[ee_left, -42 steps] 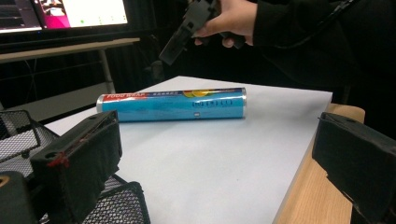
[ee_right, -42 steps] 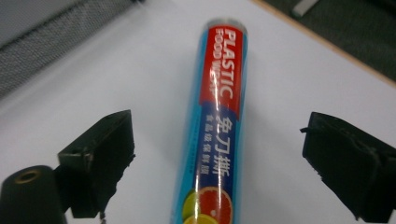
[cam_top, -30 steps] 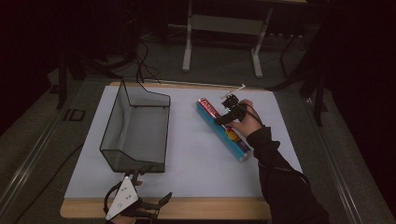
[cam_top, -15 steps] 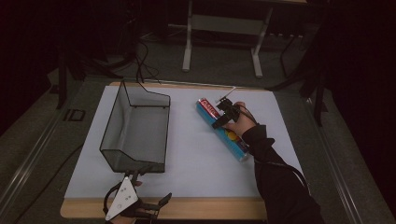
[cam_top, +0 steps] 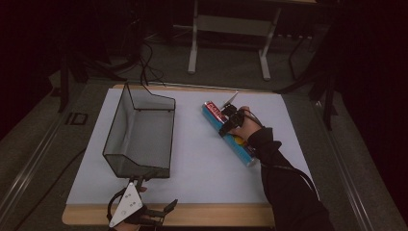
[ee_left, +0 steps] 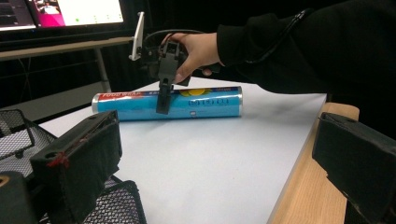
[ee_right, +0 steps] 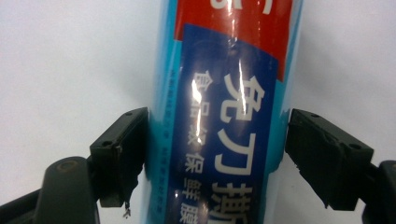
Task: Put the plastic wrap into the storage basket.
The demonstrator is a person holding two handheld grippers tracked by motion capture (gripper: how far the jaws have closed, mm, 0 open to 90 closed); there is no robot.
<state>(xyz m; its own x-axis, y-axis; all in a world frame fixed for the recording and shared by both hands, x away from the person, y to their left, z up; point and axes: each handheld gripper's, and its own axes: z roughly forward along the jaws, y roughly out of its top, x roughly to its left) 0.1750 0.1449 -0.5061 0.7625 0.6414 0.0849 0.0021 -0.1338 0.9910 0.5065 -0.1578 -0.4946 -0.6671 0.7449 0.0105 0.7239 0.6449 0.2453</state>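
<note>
A long blue tube [cam_top: 241,147] with a red end lies slantwise on the white sheet, right of centre. My right gripper [cam_top: 226,126] points down over its far half. In the right gripper view the tube [ee_right: 219,93] stands between the jaws of that gripper [ee_right: 215,154], which have just been closing, and both pads rest against its sides. The left gripper view shows the tube [ee_left: 205,105] lying flat with the right gripper [ee_left: 162,100] astride it. My left gripper [cam_top: 144,214] rests at the table's near edge, its jaws [ee_left: 215,140] wide apart around nothing.
A black wire-mesh basket [cam_top: 144,171] stands on the left half of the white sheet [cam_top: 202,173], its mesh [ee_left: 14,135] close to my left gripper. The wooden table edge [cam_top: 216,214] runs along the front. A desk frame and cables stand beyond the table.
My right gripper has come down onto the tube and its jaws have drawn in around it. The left gripper and the basket have stayed put.
</note>
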